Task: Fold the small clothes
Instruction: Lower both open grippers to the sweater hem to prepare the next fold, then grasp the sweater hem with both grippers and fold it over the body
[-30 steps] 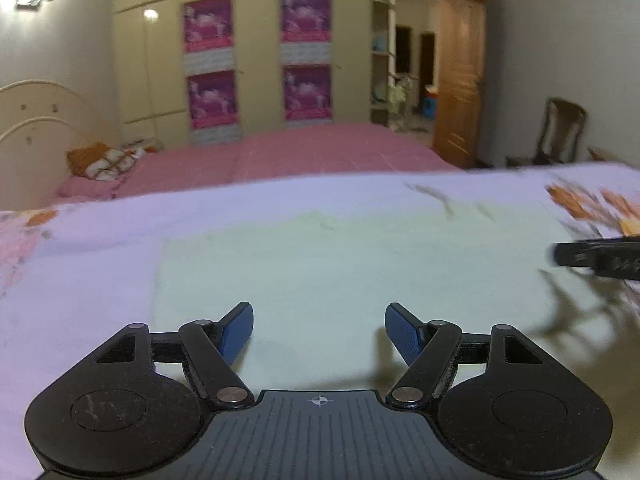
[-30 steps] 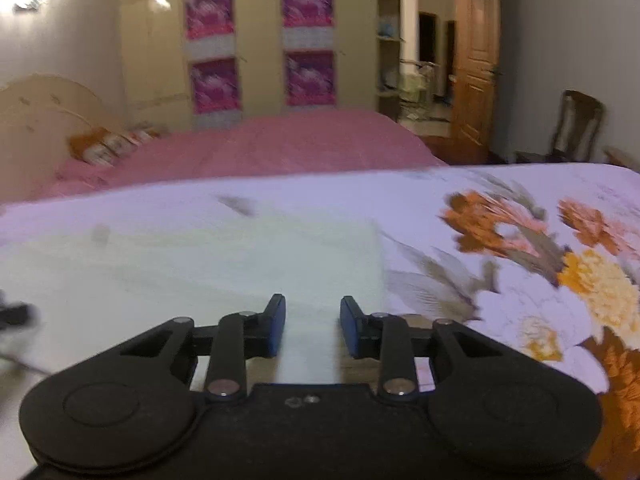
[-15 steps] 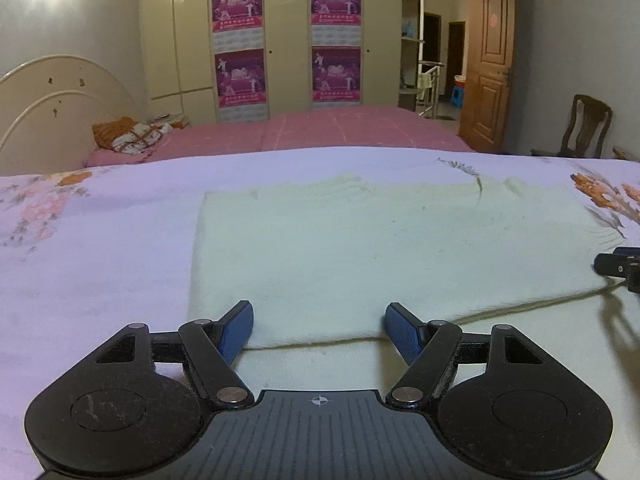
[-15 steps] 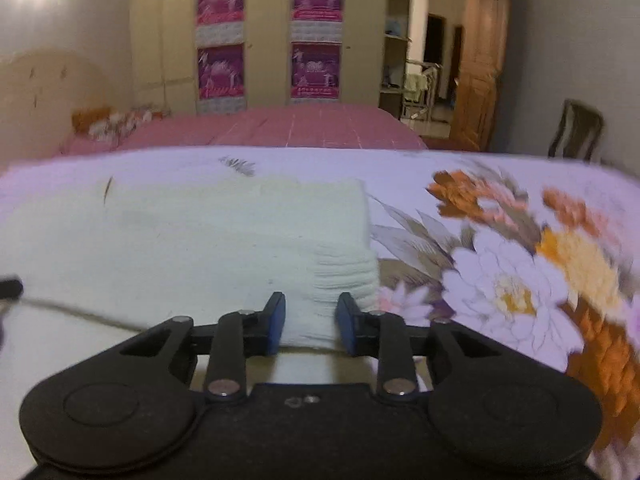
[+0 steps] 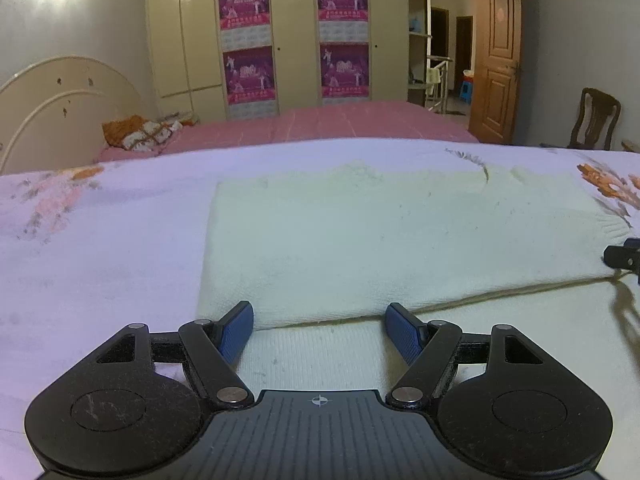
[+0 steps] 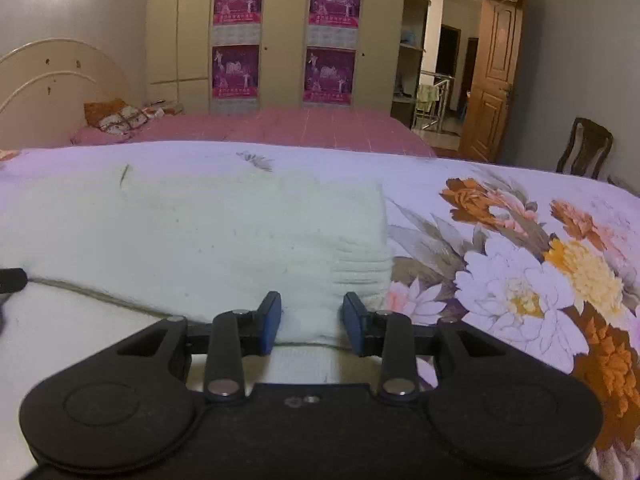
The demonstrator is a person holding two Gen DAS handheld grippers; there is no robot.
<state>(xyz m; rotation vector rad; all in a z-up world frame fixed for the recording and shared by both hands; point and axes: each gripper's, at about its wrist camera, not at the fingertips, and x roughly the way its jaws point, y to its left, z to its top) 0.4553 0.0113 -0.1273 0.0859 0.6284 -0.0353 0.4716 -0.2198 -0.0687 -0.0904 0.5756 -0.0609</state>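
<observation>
A cream knit garment [image 5: 392, 240] lies flat on the floral bedspread [image 5: 100, 240], with a folded layer on top whose near edge runs across in front of both grippers. My left gripper [image 5: 320, 328] is open and empty, its blue pads just short of the fold's left corner. My right gripper [image 6: 312, 320] is partly open with the ribbed hem corner [image 6: 360, 268] of the garment between its jaws; the pads stand a little apart from the cloth. The right gripper's tip also shows at the far right of the left wrist view [image 5: 624, 256].
The bedspread's orange and white flower print [image 6: 540, 272] lies right of the garment. Behind are a pink bed [image 5: 340, 124] with a cream headboard [image 5: 60, 108], wardrobe doors with purple posters [image 5: 344, 28], a wooden door [image 5: 496, 68] and a chair [image 5: 592, 124].
Both grippers have drawn back toward me and lowered, so the fold edge now lies at the fingertips. The right gripper's jaws have widened slightly around the hem corner.
</observation>
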